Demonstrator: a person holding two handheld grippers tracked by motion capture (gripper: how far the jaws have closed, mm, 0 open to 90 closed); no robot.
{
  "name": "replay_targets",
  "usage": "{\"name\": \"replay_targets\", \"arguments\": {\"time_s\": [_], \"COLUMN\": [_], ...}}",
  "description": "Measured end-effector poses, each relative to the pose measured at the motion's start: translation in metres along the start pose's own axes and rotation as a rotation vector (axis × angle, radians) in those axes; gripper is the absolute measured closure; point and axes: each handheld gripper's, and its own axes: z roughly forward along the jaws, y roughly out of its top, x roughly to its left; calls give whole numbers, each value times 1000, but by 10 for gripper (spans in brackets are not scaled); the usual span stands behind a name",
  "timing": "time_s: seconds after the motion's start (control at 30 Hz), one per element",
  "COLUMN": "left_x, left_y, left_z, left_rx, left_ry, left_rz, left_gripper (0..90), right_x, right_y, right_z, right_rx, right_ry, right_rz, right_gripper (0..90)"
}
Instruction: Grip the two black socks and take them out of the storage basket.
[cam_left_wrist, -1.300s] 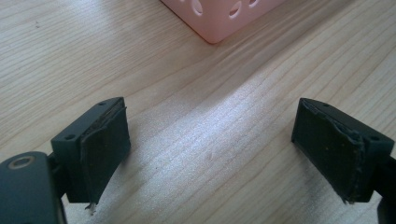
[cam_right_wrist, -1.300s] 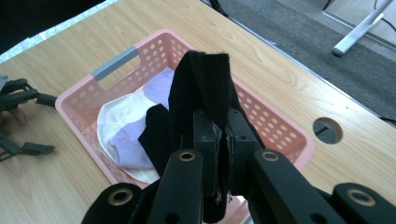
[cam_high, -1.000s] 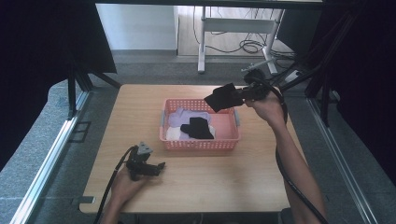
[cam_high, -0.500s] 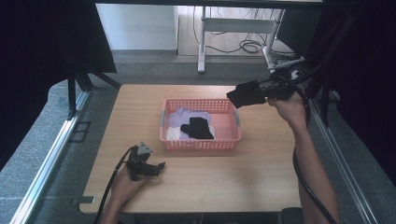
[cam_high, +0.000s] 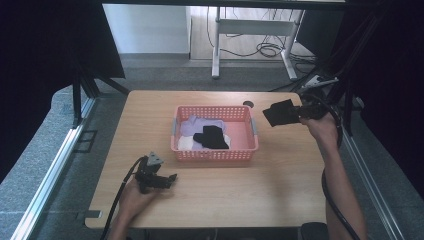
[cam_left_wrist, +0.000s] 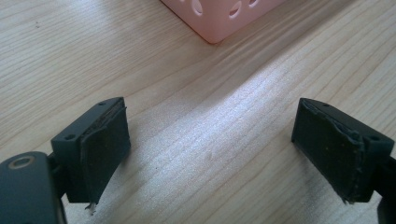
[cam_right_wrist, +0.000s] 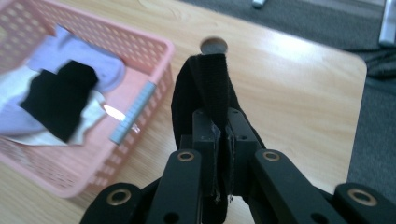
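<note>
Right gripper (cam_right_wrist: 223, 140): fingers clenched on one black cloth (cam_right_wrist: 205, 88), which hangs forward of the fingertips, above the bench (cam_right_wrist: 289, 93).
Right gripper view adds: one round hole (cam_right_wrist: 213, 45) just beyond the cloth.
Left gripper (cam_left_wrist: 212, 154): fingers released, nothing between them, basket corner ahead.
High view count: one pink basket (cam_high: 215, 152); inside, one black, one lilac (cam_high: 197, 125), one white piece.

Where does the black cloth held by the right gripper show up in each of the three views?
High view: the black cloth hangs at the right gripper, right of the pink basket.
Left gripper view: the wooden table and a corner of the basket lie ahead of its open jaws.
Right gripper view: centre, clamped between shut jaws.
Shared landmark: the pink basket.
</note>
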Motion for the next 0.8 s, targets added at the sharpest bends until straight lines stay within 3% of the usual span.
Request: {"name": "replay_targets", "arguments": {"time_s": [0.4,0.67,0.8], "left_x": [0,0,0], "left_y": [0,0,0], "left_z": [0,0,0], "left_rx": [0,-4,-5], "left_ry": [-1,0,0], "left_rz": [-2,-6,-5], "left_gripper": [110,110,110], "right_x": [-12,-18,-20], "right_y": [-42,-75,-84], "right_z": [40,74,81], "right_rx": [72,159,180], "right_ry": [-31,-26,-23], "right_rz": [35,72,85], "right_gripper": [838,810,795]}}
